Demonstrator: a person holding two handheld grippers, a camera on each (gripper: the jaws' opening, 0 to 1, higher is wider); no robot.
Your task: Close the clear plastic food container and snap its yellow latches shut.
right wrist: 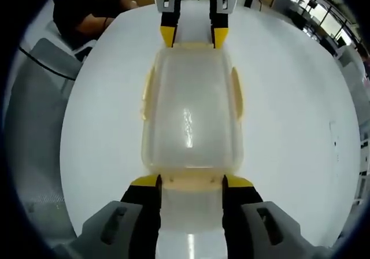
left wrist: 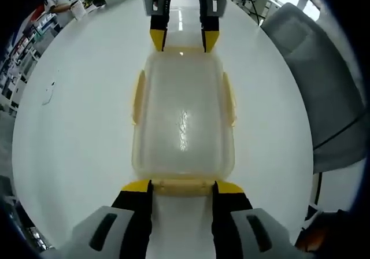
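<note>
Left gripper [left wrist: 182, 187]: jaws spread, straddling near end latch [left wrist: 182, 186]
Right gripper [right wrist: 191, 182]: jaws spread, at opposite end
Container [left wrist: 182, 120]: lid on, on white table [left wrist: 75, 132]
Side latches [left wrist: 138, 96]: flared outward

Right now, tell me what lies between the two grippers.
The clear container, lid on, spans the gap between the left gripper and the right gripper in the left gripper view.

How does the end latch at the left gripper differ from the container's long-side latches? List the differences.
The end latch sits on the short end of the clear container, while the side latches sit on its long sides. The end latch lies between the jaws of the left gripper; the side latches have no gripper at them and seem to bow outward. All are yellow.
</note>
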